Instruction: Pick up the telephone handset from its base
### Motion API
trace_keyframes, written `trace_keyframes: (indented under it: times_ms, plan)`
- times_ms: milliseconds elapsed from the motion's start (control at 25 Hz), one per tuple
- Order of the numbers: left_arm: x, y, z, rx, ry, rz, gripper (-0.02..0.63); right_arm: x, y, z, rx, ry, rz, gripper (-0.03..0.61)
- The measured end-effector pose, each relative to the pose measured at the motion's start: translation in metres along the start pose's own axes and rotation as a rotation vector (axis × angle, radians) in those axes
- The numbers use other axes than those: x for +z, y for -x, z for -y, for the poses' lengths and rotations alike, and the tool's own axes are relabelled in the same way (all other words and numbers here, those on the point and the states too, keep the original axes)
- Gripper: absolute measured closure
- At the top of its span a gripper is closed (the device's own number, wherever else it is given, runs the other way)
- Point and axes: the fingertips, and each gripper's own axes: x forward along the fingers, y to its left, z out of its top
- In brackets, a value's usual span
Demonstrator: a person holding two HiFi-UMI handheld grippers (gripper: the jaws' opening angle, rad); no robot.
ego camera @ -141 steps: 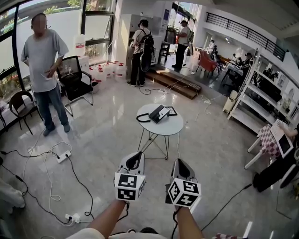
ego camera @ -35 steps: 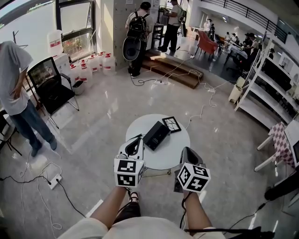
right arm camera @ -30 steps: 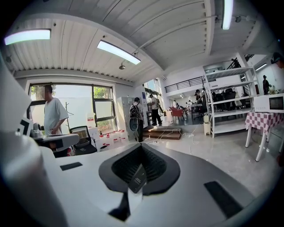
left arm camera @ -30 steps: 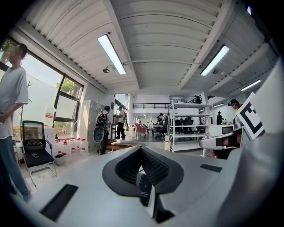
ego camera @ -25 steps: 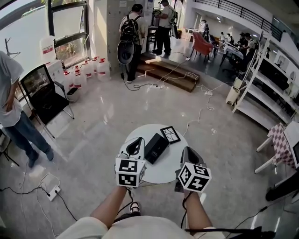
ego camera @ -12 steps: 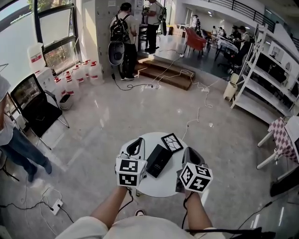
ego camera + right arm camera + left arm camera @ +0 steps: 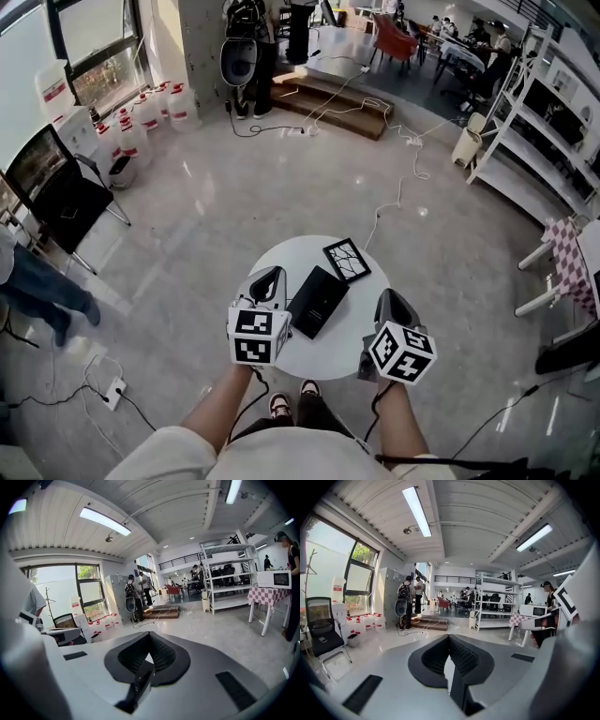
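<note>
- Round white table (image 7: 349,349) on thin legs stands on a glossy pale floor, right in front of the person.
- Black rectangular telephone (image 7: 317,300) lies flat near the table's middle, set on a diagonal. The handset cannot be told apart from its base in the head view. Nothing touches it.
- Black-framed flat panel (image 7: 346,260) with a white branching pattern lies on the far part of the table, just beyond the telephone's far end.
- Left gripper (image 7: 271,275) is over the table's left edge, just beside the telephone's left long side. Its own view shows the two ribbed black pads meeting at the tips with nothing between them; it points out over the floor towards the far room.
- Right gripper (image 7: 387,299) is over the table's right edge, farther from the telephone than the left one, with bare tabletop between. Its own view shows the jaws together at the tips and empty.
- Both forearms reach in from the bottom of the head view; the person's shoes (image 7: 287,404) show under the table's near rim.
- Black office chair (image 7: 58,192) stands well off to the left, with white jugs with red labels (image 7: 141,122) behind it by the window.
- White shelving rack (image 7: 548,131) stands far right.
</note>
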Motion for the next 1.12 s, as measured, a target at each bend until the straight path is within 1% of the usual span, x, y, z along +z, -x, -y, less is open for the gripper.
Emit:
trace_keyframes:
  times_ms: [200, 360, 760, 1120]
  plan:
    - [-0.014, -0.002, -0.007, 0.015, 0.003, -0.043, 0.597, -0.001, -0.019, -0.009, 0.021, 0.010, -0.021, 0.555]
    - [-0.019, -0.006, -0.015, 0.036, 0.018, -0.051, 0.597, -0.006, -0.030, -0.011, 0.037, 0.030, -0.047, 0.555]
    - [-0.067, -0.021, -0.023, 0.071, 0.055, -0.146, 0.597, -0.044, -0.051, 0.007, 0.031, 0.010, -0.137, 0.555]
    - [-0.112, -0.031, -0.016, 0.067, 0.077, -0.233, 0.597, -0.085, -0.060, 0.019, 0.039, 0.021, -0.225, 0.555]
